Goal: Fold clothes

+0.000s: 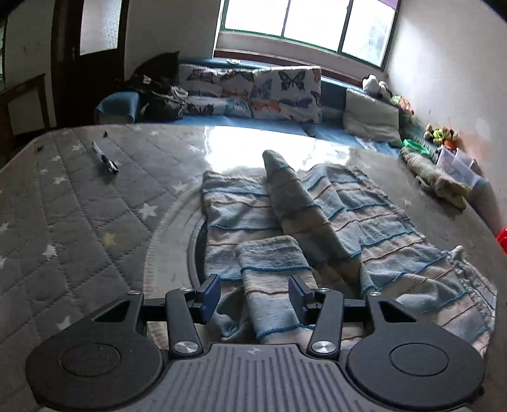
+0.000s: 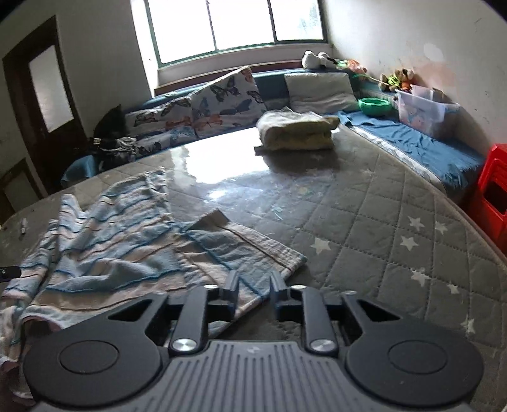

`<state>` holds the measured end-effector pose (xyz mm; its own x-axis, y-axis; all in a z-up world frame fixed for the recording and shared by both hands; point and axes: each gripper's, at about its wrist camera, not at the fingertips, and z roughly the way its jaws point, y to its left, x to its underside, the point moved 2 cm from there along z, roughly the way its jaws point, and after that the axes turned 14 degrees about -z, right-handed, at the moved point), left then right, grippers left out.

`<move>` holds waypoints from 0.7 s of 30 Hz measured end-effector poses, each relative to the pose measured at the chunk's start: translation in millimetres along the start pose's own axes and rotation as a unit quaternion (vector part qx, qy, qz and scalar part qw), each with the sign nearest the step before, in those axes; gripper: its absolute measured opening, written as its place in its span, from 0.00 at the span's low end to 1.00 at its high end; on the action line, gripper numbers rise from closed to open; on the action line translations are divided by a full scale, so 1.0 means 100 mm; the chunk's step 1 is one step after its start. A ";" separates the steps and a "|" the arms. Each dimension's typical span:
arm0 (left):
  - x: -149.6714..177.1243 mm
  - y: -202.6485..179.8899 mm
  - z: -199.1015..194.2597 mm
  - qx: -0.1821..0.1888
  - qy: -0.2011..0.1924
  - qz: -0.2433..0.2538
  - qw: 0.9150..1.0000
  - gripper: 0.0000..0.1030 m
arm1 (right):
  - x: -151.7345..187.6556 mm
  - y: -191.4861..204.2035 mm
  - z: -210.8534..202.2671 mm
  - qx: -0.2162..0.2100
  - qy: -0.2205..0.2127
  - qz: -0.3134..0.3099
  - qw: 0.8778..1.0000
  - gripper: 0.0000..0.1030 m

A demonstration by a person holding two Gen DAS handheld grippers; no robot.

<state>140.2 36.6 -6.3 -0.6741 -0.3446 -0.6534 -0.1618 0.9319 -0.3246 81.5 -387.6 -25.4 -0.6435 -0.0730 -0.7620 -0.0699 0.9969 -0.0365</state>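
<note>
In the left wrist view, the left claw [image 1: 254, 296] is held wide open astride a sleeve of the striped garment [image 1: 364, 218], which is spread rumpled on the mattress [image 1: 79, 206], nothing gripped. In the right wrist view, the right claw [image 2: 253, 286] is seen partly open over the garment's hem corner, empty; a single layer could be missed there and the fold skewed.

We are in a home bedroom: star-quilted mattress [image 2: 364, 202], butterfly pillows [image 2: 202, 111] behind it under a window [image 2: 234, 25], stuffed toys [image 2: 397, 77] beside.
</note>
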 end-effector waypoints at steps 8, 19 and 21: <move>0.03 0.00 -0.05 0.010 -0.004 -0.003 1.000 0.03 | -0.02 -0.15 0.38 0.019 0.026 0.019 0.999 0.29; 0.01 0.41 -0.68 -0.028 -0.082 -0.048 0.995 0.02 | -0.02 -0.05 0.47 0.008 0.015 0.011 1.000 0.04; 0.03 0.54 -0.81 -0.042 -0.094 -0.065 0.993 0.02 | 0.01 -0.05 0.38 0.015 0.009 0.013 1.000 0.03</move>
<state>71.1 95.1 29.5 -0.4980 -0.4697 -0.7290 -0.3027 0.8819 -0.3614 110.1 -391.5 -50.1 -0.6582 -0.0471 -0.7514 -0.0303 0.9989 -0.0360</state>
